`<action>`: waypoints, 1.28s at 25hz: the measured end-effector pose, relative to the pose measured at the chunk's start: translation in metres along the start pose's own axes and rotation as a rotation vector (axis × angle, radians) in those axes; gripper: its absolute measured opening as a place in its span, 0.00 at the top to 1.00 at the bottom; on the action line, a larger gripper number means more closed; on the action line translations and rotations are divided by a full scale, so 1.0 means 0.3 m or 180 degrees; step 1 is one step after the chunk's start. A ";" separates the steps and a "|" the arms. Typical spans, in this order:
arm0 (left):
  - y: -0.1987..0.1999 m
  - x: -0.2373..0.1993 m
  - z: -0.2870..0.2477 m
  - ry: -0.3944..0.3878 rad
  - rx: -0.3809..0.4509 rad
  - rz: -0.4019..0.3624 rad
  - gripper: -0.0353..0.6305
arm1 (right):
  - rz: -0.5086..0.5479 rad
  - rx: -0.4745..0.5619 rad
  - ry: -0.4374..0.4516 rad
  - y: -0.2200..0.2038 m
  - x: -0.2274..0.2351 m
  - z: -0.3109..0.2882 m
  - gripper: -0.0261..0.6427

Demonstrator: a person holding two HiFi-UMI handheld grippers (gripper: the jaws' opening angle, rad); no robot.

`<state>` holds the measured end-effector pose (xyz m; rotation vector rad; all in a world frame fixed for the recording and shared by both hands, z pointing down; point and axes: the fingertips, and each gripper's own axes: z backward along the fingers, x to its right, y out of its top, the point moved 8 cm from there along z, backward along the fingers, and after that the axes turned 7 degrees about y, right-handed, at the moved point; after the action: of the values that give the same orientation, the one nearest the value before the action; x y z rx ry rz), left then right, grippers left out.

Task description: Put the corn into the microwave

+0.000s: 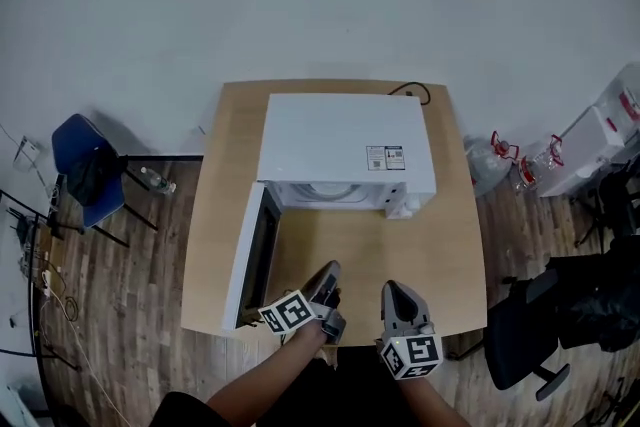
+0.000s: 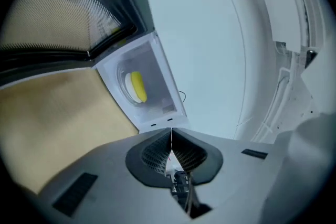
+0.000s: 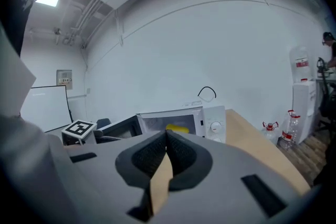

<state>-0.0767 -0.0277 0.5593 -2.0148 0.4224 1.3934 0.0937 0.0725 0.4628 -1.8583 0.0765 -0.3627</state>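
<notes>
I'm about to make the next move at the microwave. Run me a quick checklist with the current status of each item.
1. Corn inside microwave: ok, it lies on the plate in the cavity.
2. Door shut: not ok, it stands swung open at the left.
3. Left gripper empty: ok, jaws together, nothing between them.
4. Right gripper empty: ok, jaws together, nothing between them.
5. Both grippers clear of the cavity: ok, they are near the table's front edge.
</notes>
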 end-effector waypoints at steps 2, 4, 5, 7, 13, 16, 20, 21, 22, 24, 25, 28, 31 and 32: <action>-0.006 0.034 0.103 -0.0069 0.0030 -0.0107 0.93 | 0.0028 0.0004 -0.0011 -0.002 -0.057 0.046 0.87; -0.006 0.079 0.199 -0.0145 0.0073 -0.0334 0.93 | 0.0112 -0.0008 -0.0013 0.006 -0.111 0.089 0.87; -0.009 0.108 0.245 -0.0195 0.0094 -0.0485 0.93 | 0.0156 -0.0013 -0.0017 0.011 -0.138 0.112 0.87; -0.025 0.169 0.335 -0.0293 0.0135 -0.0808 0.93 | 0.0236 -0.0019 -0.0036 0.020 -0.189 0.162 0.87; -0.059 0.309 0.548 -0.0508 0.0393 -0.1587 0.93 | 0.0199 0.0028 -0.0024 0.032 -0.299 0.271 0.87; -0.076 0.338 0.627 -0.0667 0.0431 -0.1597 0.93 | 0.0247 0.0027 -0.0022 0.029 -0.342 0.313 0.87; -0.067 0.360 0.724 -0.0422 0.0649 -0.2237 0.93 | 0.0452 0.0039 -0.0016 0.031 -0.380 0.333 0.87; -0.059 0.361 0.742 -0.0366 0.0688 -0.2311 0.93 | 0.0483 0.0061 -0.0041 0.035 -0.382 0.336 0.87; -0.050 0.362 0.758 -0.0328 0.0721 -0.2345 0.93 | 0.0502 0.0074 -0.0058 0.040 -0.383 0.337 0.87; -0.035 0.363 0.787 -0.0265 0.0789 -0.2417 0.93 | 0.0511 0.0074 -0.0018 0.047 -0.388 0.336 0.87; -0.031 0.362 0.800 -0.0232 0.0816 -0.2453 0.93 | 0.0522 0.0084 0.0027 0.048 -0.395 0.336 0.87; -0.031 0.362 0.824 -0.0159 0.0861 -0.2547 0.93 | 0.0634 0.0140 0.0137 0.044 -0.428 0.336 0.87; -0.037 0.375 0.834 -0.0093 0.0898 -0.2668 0.93 | 0.0723 0.0171 0.0185 0.044 -0.455 0.346 0.87; -0.038 0.382 0.837 -0.0076 0.0907 -0.2703 0.93 | 0.0751 0.0178 0.0191 0.048 -0.460 0.353 0.87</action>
<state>-0.2043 0.1586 0.4002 -1.6288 -0.2319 0.7665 -0.0053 0.1976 0.3918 -1.7606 0.3208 -0.2536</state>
